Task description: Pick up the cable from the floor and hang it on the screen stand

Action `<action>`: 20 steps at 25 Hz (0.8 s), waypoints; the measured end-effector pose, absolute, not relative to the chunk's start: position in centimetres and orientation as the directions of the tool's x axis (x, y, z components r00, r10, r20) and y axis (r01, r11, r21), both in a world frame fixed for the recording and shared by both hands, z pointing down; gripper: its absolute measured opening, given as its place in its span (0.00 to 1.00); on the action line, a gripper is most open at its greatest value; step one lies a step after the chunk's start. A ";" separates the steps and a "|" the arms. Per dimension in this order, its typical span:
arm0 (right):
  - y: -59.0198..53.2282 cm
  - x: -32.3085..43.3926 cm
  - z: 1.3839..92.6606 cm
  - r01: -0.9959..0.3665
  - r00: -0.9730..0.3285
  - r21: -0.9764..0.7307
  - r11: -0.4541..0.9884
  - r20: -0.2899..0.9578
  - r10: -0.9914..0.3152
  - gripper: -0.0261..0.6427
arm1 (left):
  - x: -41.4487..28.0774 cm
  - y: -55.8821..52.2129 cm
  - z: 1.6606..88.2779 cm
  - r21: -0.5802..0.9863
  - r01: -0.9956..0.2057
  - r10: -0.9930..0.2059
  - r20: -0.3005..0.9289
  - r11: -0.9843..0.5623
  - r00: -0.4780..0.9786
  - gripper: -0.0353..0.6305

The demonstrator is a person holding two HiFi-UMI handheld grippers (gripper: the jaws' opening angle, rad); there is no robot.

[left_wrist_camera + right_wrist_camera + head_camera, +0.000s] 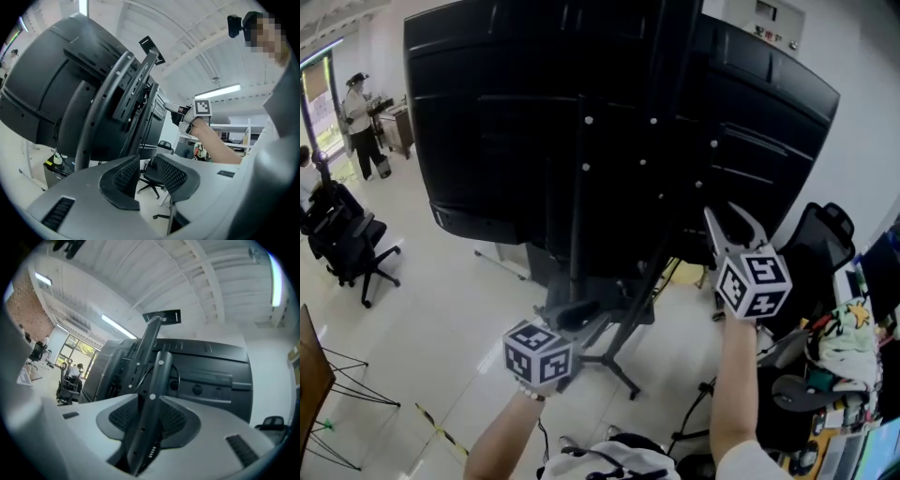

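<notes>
The big black screen (506, 112) shows its back, mounted on a dark stand (577, 197) with bolted uprights. My left gripper (581, 319) is low beside the stand's base; its jaws stand apart with nothing between them (146, 166). My right gripper (733, 223) is raised at the screen's right side, jaws spread. In the right gripper view a black upright of the stand (154, 380) runs up between the open jaws (149, 409). A thin black cable (177, 376) loops behind that upright. The cable is not clear in the head view.
A black office chair (352, 244) stands at the left and another (825, 234) at the right. A person (361, 112) stands far back left. A cluttered desk (839, 375) lies at the right. Tripod legs (347, 384) and yellow floor tape (441, 431) sit lower left.
</notes>
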State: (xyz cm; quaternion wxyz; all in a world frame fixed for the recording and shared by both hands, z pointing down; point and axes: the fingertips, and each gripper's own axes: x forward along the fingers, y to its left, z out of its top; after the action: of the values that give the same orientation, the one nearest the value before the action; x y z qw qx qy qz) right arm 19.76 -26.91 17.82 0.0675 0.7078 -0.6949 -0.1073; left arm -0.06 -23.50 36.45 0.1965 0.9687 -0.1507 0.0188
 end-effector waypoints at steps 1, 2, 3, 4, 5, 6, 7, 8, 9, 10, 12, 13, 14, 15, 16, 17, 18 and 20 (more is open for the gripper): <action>-26.1 19.0 18.7 -0.977 -0.022 0.213 0.007 -0.067 -0.998 0.28 | -0.6 -23.2 37.5 0.389 -0.308 -0.295 0.093 -0.868 0.951 0.22; -25.3 18.4 19.7 -0.983 -0.046 0.178 0.031 -0.080 -0.996 0.20 | -1.1 -22.9 38.5 0.401 -0.321 -0.311 0.092 -0.858 0.946 0.19; -24.4 18.0 20.8 -0.988 -0.059 0.145 0.045 -0.092 -0.994 0.13 | -1.5 -22.8 39.6 0.413 -0.339 -0.331 0.093 -0.845 0.939 0.12; -23.6 17.9 22.2 -0.992 -0.063 0.114 0.052 -0.097 -0.993 0.06 | -2.0 -22.7 40.7 0.425 -0.361 -0.354 0.098 -0.830 0.930 0.08; -23.0 17.8 23.8 -0.995 -0.065 0.081 0.057 -0.092 -0.994 0.04 | -2.4 -22.6 41.8 0.435 -0.384 -0.377 0.107 -0.814 0.920 0.06; -22.5 17.9 25.5 -0.997 -0.068 0.045 0.065 -0.080 -0.994 0.04 | -2.8 -22.4 42.9 0.445 -0.407 -0.398 0.119 -0.798 0.910 0.06; -21.9 17.9 27.3 -0.997 -0.073 0.006 0.073 -0.062 -0.995 0.04 | -3.1 -22.1 43.9 0.450 -0.431 -0.418 0.134 -0.782 0.899 0.06; -21.3 18.0 29.1 -0.996 -0.078 -0.031 0.080 -0.040 -0.996 0.04 | -3.5 -21.6 44.8 0.450 -0.454 -0.437 0.149 -0.769 0.887 0.06; -20.5 18.0 30.8 -0.994 -0.083 -0.063 0.084 -0.018 -0.996 0.04 | -3.7 -21.0 45.7 0.447 -0.478 -0.456 0.165 -0.756 0.875 0.06; -19.6 17.9 32.6 -0.992 -0.091 -0.089 0.090 0.002 -0.996 0.04 | -4.0 -20.3 46.5 0.445 -0.500 -0.472 0.180 -0.743 0.863 0.06; -17.4 17.5 36.5 -0.985 -0.116 -0.135 0.108 0.052 -0.992 0.04 | -4.3 -18.6 48.2 0.457 -0.532 -0.495 0.209 -0.713 0.843 0.06; -16.1 17.1 38.5 -0.980 -0.133 -0.161 0.118 0.083 -0.988 0.04 | -4.4 -17.7 49.0 0.466 -0.545 -0.505 0.221 -0.697 0.835 0.06; -14.7 16.7 40.4 -0.974 -0.149 -0.186 0.126 0.115 -0.982 0.04 | -4.3 -16.7 49.7 0.472 -0.559 -0.515 0.234 -0.681 0.825 0.06; -13.2 16.4 42.4 -0.969 -0.165 -0.210 0.131 0.149 -0.975 0.04 | -4.2 -15.7 50.3 0.474 -0.576 -0.526 0.248 -0.666 0.813 0.06; -11.6 16.0 44.3 -0.963 -0.180 -0.234 0.135 0.184 -0.966 0.04 | -4.0 -14.6 50.9 0.471 -0.592 -0.537 0.262 -0.654 0.802 0.06; -10.0 15.8 46.2 -0.958 -0.194 -0.253 0.137 0.216 -0.957 0.04 | -3.7 -13.5 51.4 0.463 -0.608 -0.546 0.278 -0.645 0.791 0.06; -8.3 15.7 47.9 -0.953 -0.207 -0.269 0.140 0.241 -0.948 0.04 | -3.4 -12.4 52.0 0.449 -0.623 -0.552 0.295 -0.640 0.780 0.06; -5.3 15.5 51.0 -0.939 -0.238 -0.310 0.147 0.281 -0.930 0.04 | -2.4 -10.1 52.9 0.414 -0.649 -0.562 0.326 -0.638 0.760 0.06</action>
State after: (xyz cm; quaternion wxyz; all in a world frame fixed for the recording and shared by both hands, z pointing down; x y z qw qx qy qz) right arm 15.54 -5.31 51.01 0.0111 0.6171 -0.7571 0.2140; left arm -2.40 -10.11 52.86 0.2608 0.9011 -0.3361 0.0837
